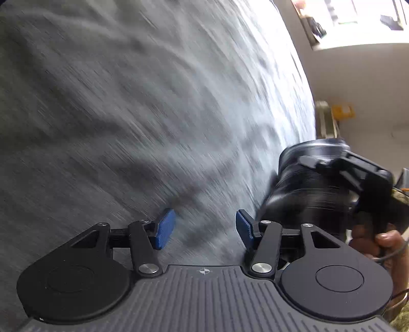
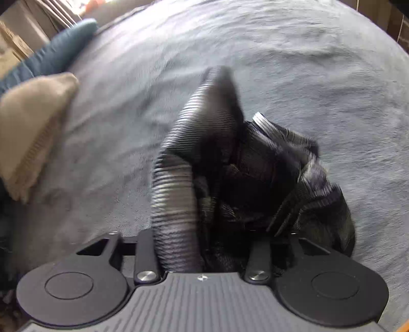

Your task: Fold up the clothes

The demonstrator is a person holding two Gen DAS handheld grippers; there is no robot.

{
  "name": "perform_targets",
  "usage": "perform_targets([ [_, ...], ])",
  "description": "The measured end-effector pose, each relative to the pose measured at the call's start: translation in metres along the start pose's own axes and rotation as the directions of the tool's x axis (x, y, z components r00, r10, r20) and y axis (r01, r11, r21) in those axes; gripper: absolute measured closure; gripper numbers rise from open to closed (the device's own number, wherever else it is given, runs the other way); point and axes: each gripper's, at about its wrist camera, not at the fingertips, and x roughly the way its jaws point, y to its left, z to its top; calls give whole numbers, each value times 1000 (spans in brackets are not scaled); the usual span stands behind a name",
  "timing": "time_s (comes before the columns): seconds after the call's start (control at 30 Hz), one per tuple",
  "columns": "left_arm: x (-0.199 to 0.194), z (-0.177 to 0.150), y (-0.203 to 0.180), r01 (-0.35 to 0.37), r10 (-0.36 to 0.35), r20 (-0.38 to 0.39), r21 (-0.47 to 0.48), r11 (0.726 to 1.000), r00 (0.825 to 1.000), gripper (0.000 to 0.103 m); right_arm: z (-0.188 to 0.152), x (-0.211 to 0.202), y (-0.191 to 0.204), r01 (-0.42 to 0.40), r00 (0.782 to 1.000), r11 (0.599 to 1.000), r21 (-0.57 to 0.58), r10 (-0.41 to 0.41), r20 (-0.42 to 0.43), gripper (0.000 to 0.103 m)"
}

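A dark striped garment point(image 2: 230, 163) hangs bunched from my right gripper point(image 2: 204, 245), above a grey-blue blanket point(image 2: 319, 76). The cloth covers the right gripper's fingertips, and the jaws look closed on it. In the left wrist view my left gripper point(image 1: 202, 228) is open and empty, its blue pads point(image 1: 165, 228) apart, just over the blanket point(image 1: 127, 102). The other gripper, held in a hand, shows at the right with the dark garment point(image 1: 306, 184) beside it. Both views are motion-blurred.
A beige pillow point(image 2: 33, 127) and a blue pillow point(image 2: 58, 53) lie at the blanket's left edge. A white wall point(image 1: 358, 76) and a shelf point(image 1: 332, 20) stand beyond the bed's edge.
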Motion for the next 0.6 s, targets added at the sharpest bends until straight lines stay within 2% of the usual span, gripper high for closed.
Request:
perform_targets([
  [0.1,-17,16,17,-18,21,47,-48,999,999,50,-6,29,45,62,997,997,-53,-64,-30,37],
  [0.2,-25,28,32,-16,24,71,-112,994,997,50,-17,40,88,68,997,994,-83,-70,-23,26],
  [0.27,-25,33,38,2,9,73,-150,989,997,50,-24,32,109,26,1000,995,-92,-26,9,12],
  [0.3,-25,36,39,7,5,72,-158,987,997,50,-28,27,118,2,1000,995,-98,1,26,12],
  [0.37,-22,39,38,9,2,66,-164,986,998,50,-30,14,124,-127,991,989,-74,130,41,12],
  [0.43,-19,43,35,5,4,60,-151,988,998,49,-34,-2,116,-293,955,956,-31,294,42,12],
  [0.53,-10,48,27,18,-13,42,-135,991,999,49,-39,-32,83,-498,866,866,35,495,72,12],
  [0.6,-9,54,27,35,-32,20,-126,991,999,49,-39,-56,44,-582,810,811,60,571,137,13],
])
